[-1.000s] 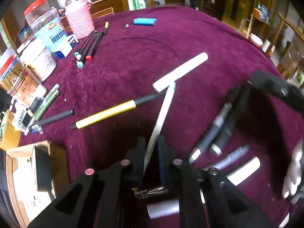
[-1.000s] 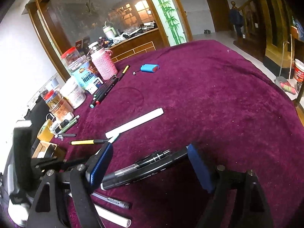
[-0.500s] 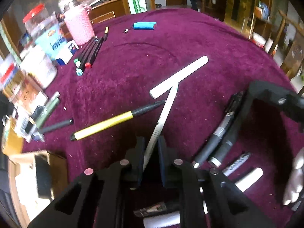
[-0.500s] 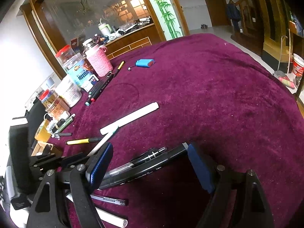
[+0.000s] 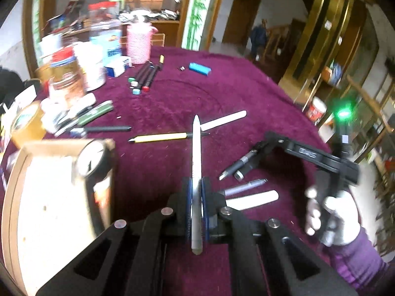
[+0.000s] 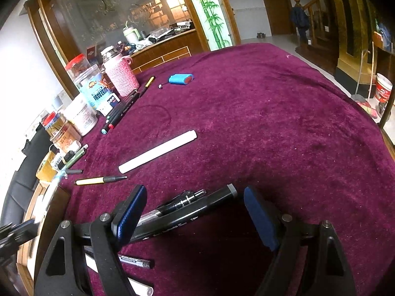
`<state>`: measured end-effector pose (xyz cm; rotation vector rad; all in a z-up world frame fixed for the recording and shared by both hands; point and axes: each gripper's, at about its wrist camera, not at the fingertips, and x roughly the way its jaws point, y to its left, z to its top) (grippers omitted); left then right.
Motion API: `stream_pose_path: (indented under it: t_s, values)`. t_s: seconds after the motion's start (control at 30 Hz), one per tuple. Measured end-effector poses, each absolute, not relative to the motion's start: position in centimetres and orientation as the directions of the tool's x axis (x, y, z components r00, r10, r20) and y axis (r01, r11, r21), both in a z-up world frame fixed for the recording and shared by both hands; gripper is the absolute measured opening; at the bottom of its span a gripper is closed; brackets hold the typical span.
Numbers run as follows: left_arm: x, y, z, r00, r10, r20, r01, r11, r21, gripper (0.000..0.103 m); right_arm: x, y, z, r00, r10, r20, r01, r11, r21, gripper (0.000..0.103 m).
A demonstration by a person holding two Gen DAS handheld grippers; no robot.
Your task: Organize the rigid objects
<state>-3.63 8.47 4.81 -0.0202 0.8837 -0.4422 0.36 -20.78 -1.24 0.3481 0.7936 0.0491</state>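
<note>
My left gripper (image 5: 196, 187) holds a thin white pen (image 5: 196, 148) clear of the cloth; its jaws are still closing tighter, with the pads pressed on the barrel. The pen points away from me, and its tip hangs over a yellow pen (image 5: 160, 137). My right gripper (image 6: 195, 214) stands open low over a black marker (image 6: 187, 218) and a dark pen (image 6: 182, 201), which lie between its blue pads without touching them. A white tube (image 6: 158, 151) lies further out. In the left wrist view a gloved hand (image 5: 340, 212) holds the right gripper's handle.
The table wears a maroon cloth (image 6: 271, 123). An open cardboard box (image 5: 49, 197) sits at the near left. Jars (image 5: 71, 74) and a pink-sleeved jar (image 5: 139, 42) line the left edge, with a row of markers (image 5: 145, 76) beside them. A blue case (image 6: 181, 78) lies far back.
The left gripper has risen and swung left with the white pen, lifting it off the cloth and away from the white tube. The right gripper has stayed put.
</note>
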Motion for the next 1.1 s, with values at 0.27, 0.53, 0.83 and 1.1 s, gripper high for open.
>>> stream_pose_path:
  t_s: [0.27, 0.53, 0.83, 1.1]
  values:
    - [-10.0, 14.2, 6.9, 0.629, -0.406, -0.664, 0.31, 0.913, -0.265, 0.007, 0.0, -20.2, -0.8, 0.706, 0.149, -0.693, 0.087, 0.952, 0.293, 0.084]
    - [-11.0, 19.4, 5.7, 0.653, -0.405, -0.64, 0.241, 0.912, -0.331, 0.007, 1.6, -12.0, 3.0, 0.598, 0.273, -0.754, -0.188, 0.962, 0.199, 0.085]
    - [-10.3, 23.3, 3.8, 0.652, -0.412, -0.637, 0.174, 0.899, -0.403, 0.007, 8.0, -1.3, 1.2, 0.522, 0.237, -0.819, -0.47, 0.882, -0.044, 0.086]
    - [-8.5, 26.5, 2.7, 0.65, -0.407, -0.642, 0.117, 0.888, -0.444, 0.007, 10.7, 2.2, -1.8, 0.458, 0.219, -0.862, -0.62, 0.773, -0.133, 0.083]
